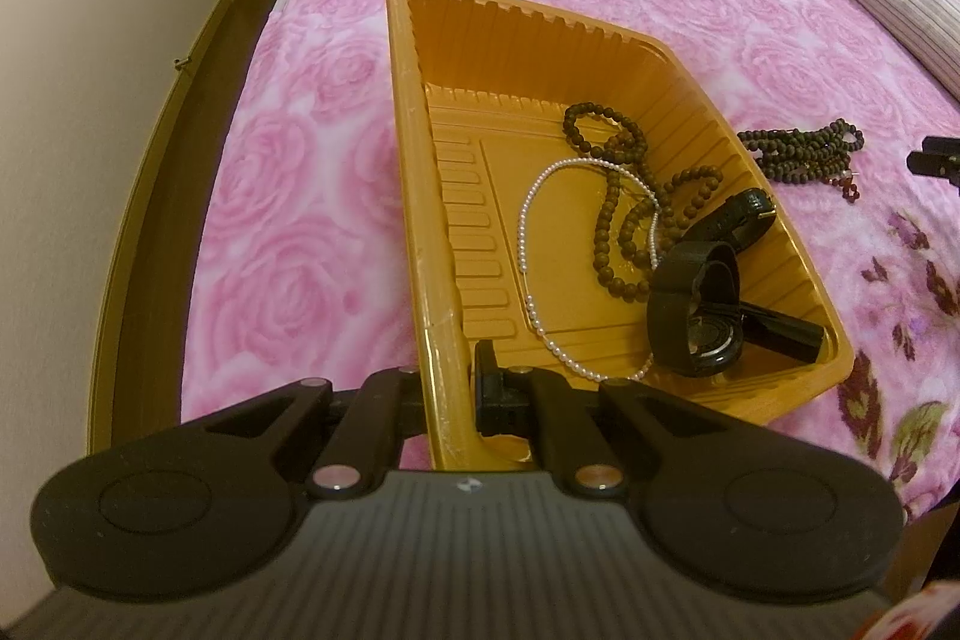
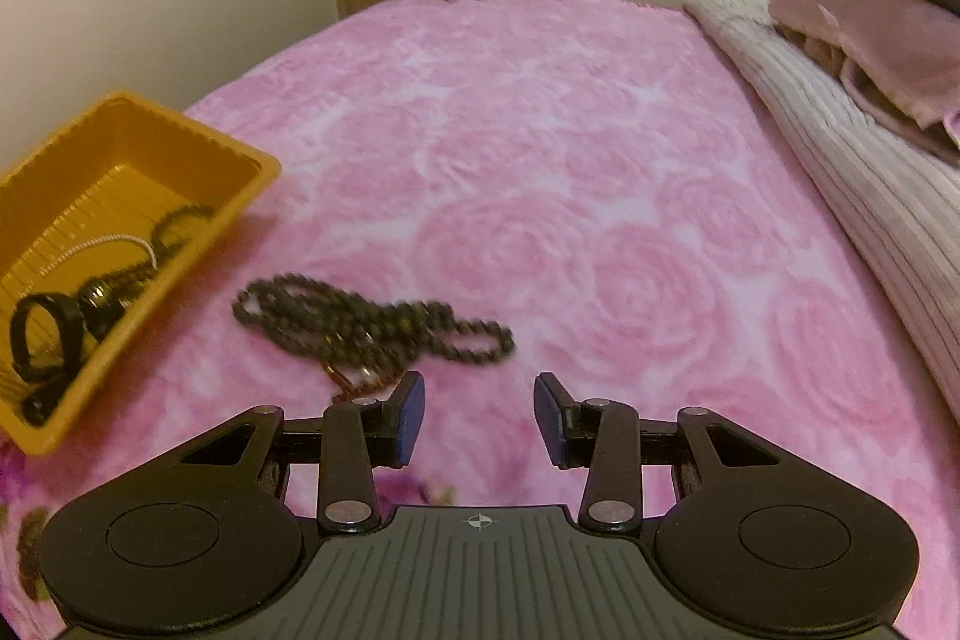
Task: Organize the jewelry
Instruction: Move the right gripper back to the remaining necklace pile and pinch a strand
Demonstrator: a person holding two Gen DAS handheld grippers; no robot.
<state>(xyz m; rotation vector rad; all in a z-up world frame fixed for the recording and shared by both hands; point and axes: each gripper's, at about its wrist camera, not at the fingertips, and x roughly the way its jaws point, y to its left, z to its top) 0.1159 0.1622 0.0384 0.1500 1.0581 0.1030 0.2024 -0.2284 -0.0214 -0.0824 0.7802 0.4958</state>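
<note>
left gripper point(image 1: 447, 388) clamps tray point(image 1: 414, 196) rim (near corner) — right gripper point(image 2: 479, 415) wide.

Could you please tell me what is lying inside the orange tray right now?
Inside the orange tray: a brown bead strand, a white pearl necklace and black watches. Whatever lies beneath the watches is covered.
</note>
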